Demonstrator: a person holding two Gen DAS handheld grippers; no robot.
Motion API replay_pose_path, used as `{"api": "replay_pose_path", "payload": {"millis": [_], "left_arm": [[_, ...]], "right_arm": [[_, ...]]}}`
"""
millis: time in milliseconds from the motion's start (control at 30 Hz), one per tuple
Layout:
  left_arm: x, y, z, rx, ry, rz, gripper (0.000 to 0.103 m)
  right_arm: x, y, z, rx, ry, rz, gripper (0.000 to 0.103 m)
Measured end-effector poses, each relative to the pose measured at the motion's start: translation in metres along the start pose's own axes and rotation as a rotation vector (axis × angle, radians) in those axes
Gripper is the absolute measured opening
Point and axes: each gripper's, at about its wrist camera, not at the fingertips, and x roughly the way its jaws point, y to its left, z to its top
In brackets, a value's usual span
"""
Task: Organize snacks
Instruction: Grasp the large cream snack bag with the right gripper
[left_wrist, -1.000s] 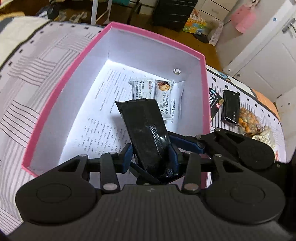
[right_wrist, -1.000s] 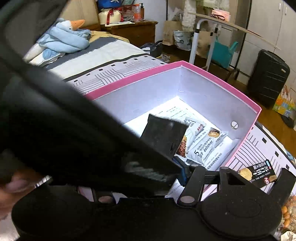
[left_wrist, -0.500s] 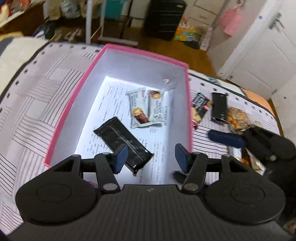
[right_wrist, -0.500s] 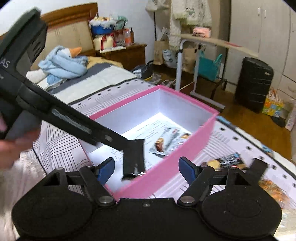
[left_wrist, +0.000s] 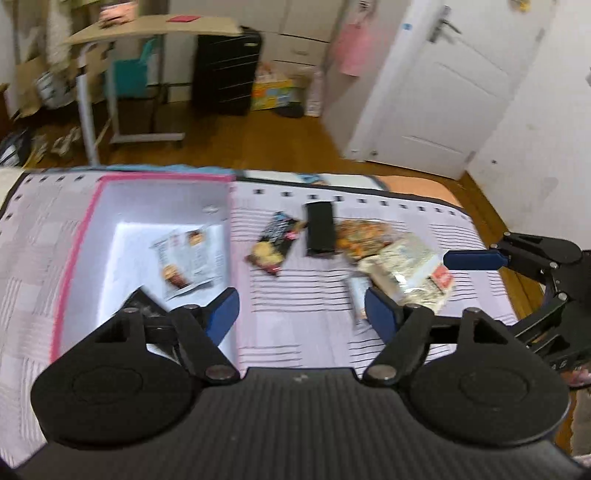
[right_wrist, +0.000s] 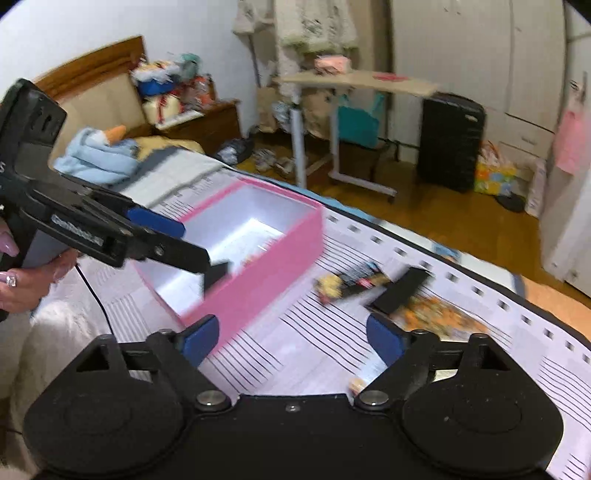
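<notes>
Left tool (left_wrist: 301, 314): jaws wide, just been opening, nothing between them. Right tool (right_wrist: 291, 341): same, spread wide after opening, empty. Both hang over the striped bedspread (left_wrist: 295, 302), between the box and the loose snacks.

Pink box (left_wrist: 79, 236) sits on the bed, left in the left wrist view. Inside: 2 pale wrapped bars (left_wrist: 188, 258) side by side, plus 1 black packet (left_wrist: 142, 304) at the near edge, mostly hidden behind the left tool's finger.

Outside, beside the box: 1 dark cookie packet (left_wrist: 275, 242), 1 black bar (left_wrist: 320, 229), 1 orange snack bag (left_wrist: 364, 234), 1 pale crinkly bag (left_wrist: 406, 269), 1 small silver packet (left_wrist: 357, 295) nearest. 5 loose, though blur makes the count unsure.

Risks, as judged: the loose packets overlap, so closing on 1 may drag or pinch its neighbour. Foil wrappers on soft bedding may slip or sink under the pads. The 2 tools are close and could collide.
</notes>
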Motion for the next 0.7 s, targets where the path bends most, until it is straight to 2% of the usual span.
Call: {"api": "replay_pose_path", "payload": {"millis": [200,367,467,567,633,700], "left_arm": [[0.039,-0.036,0.008,0.022,0.018,-0.101,0.086],[0.082,-0.059,0.009,0.005,0.033,-0.076,0.087],[0.116,-0.068,0.006,-0.029,0.056,-0.058,0.087],[0.151,-0.069,-0.002,-0.114,0.105,-0.086,0.084],[0.170,-0.073,-0.009,-0.160,0.104,-0.086,0.084],[0.187,-0.082,-0.016,-0.161,0.101,-0.088,0.084]], "right_arm": [[0.001,-0.053,-0.025,0.010,0.053,-0.092,0.098],[0.022,-0.107,-0.049,0.044,0.078,-0.185,0.098],[0.037,-0.154,-0.061,0.180,0.057,-0.172,0.098],[0.054,-0.198,-0.071,0.348,0.057,-0.139,0.097],[0.065,-0.223,-0.080,0.461,0.057,-0.101,0.095],[0.074,-0.240,-0.087,0.535,0.050,-0.068,0.095]]}}
